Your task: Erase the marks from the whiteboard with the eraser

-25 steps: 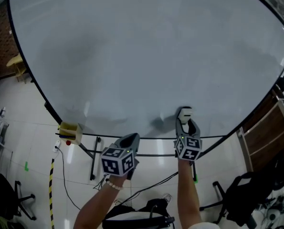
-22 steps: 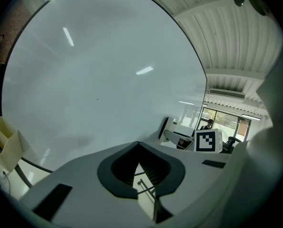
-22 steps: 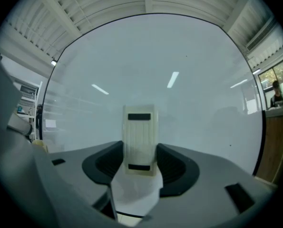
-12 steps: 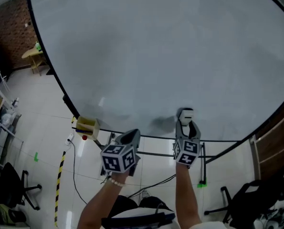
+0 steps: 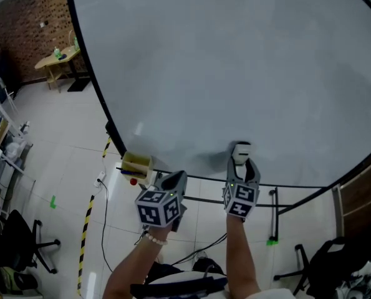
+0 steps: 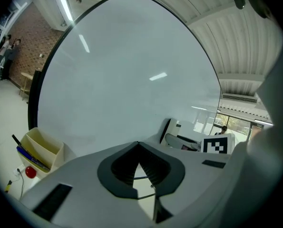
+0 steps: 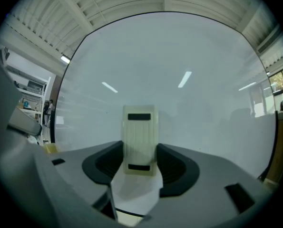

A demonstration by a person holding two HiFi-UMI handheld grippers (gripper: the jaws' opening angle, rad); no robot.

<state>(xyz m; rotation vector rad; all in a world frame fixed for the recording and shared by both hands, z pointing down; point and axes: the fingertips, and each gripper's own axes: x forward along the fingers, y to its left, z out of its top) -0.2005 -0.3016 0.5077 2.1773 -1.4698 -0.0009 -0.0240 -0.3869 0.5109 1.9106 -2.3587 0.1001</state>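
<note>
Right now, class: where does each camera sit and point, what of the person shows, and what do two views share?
Head view: on the head, looking steeply down at the whiteboard; forearms, left gripper and right gripper show.
Left gripper view: on the left gripper, facing the whiteboard; jaws shut, empty.
Right gripper view: on the right gripper, facing the whiteboard; jaws grip the eraser.
Head and right gripper views share the eraser.

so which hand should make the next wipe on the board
Right. The right tongs are shut on the eraser, which sits low on the whiteboard, seemingly against it. The left tongs are shut and empty, held lower, near the board's bottom edge.
</note>
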